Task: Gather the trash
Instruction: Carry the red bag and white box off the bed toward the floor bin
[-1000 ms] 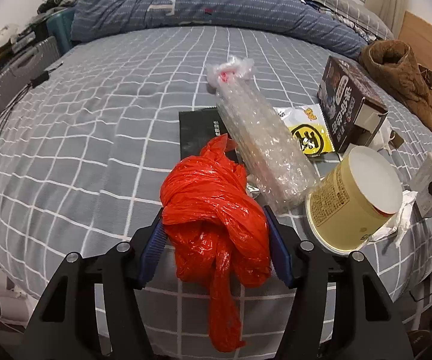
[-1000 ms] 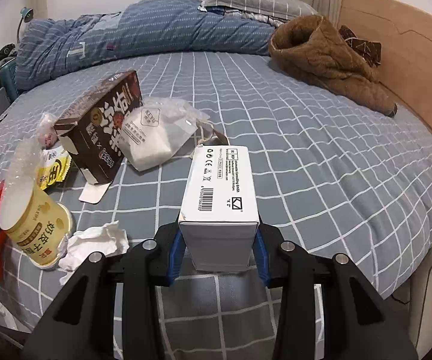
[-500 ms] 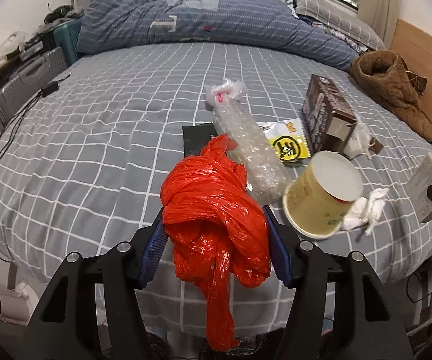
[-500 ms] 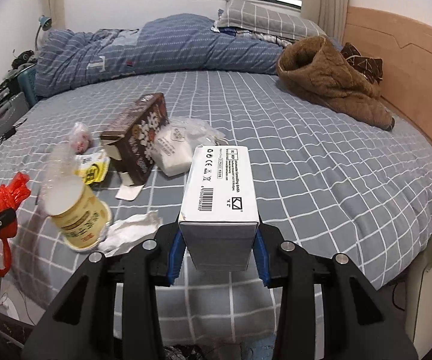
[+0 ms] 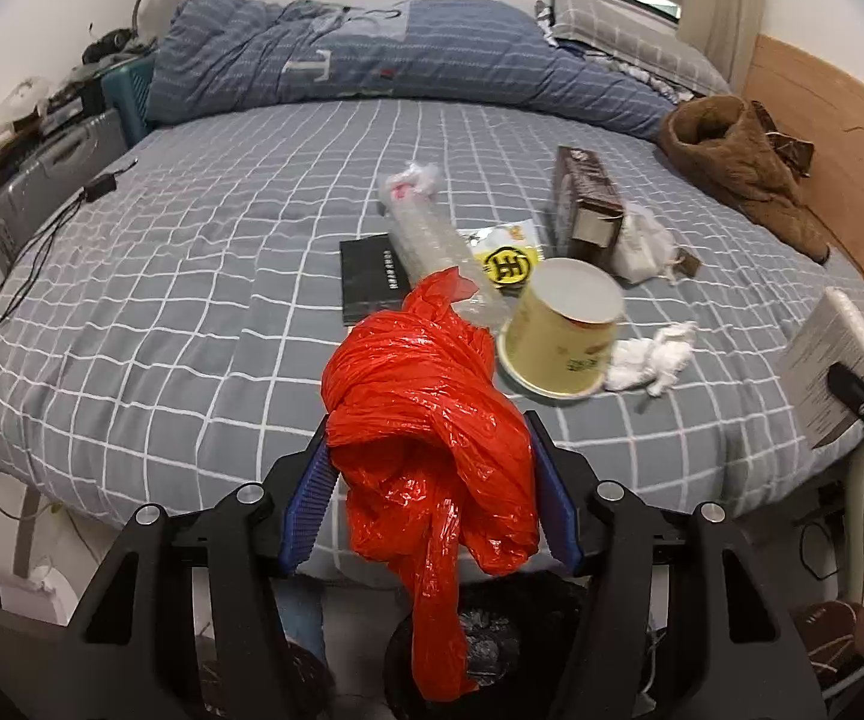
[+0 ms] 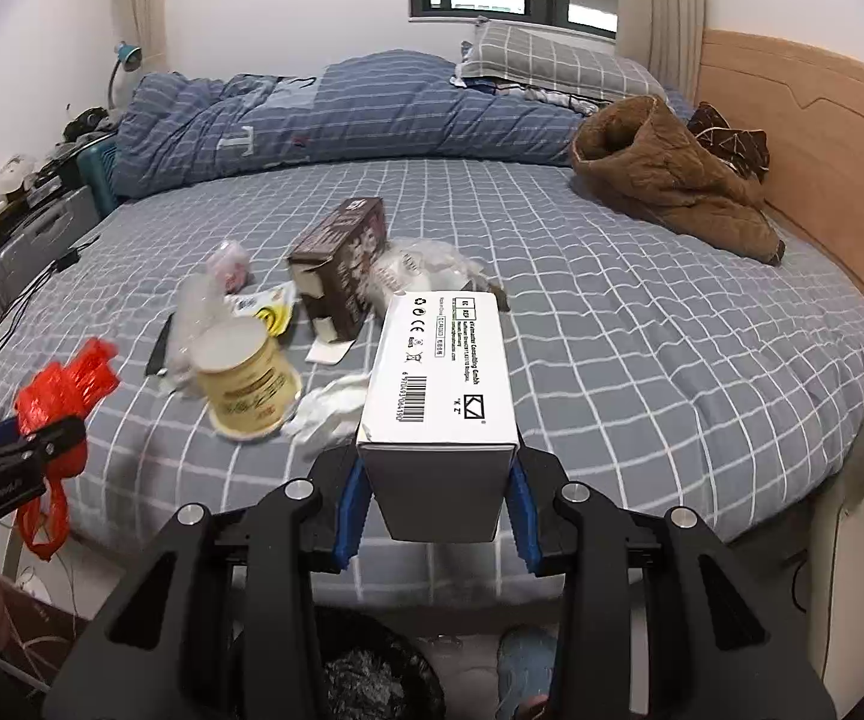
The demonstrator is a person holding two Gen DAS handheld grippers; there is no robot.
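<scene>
Above the bed's edge, left tool [image 5: 432, 501] grips red bag [image 5: 426, 420]; right tool [image 6: 437, 504] clamps white box [image 6: 441, 372].

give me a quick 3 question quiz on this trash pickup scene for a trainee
1. True or false: the left gripper is shut on the red plastic bag.
2. What does the right gripper hold: A) yellow cup B) white box C) brown carton?
3. Fill in: the crumpled tissue lies on the bed beside the ____ cup.

Key: 1 true. 2 B, the white box. 3 yellow.
</scene>
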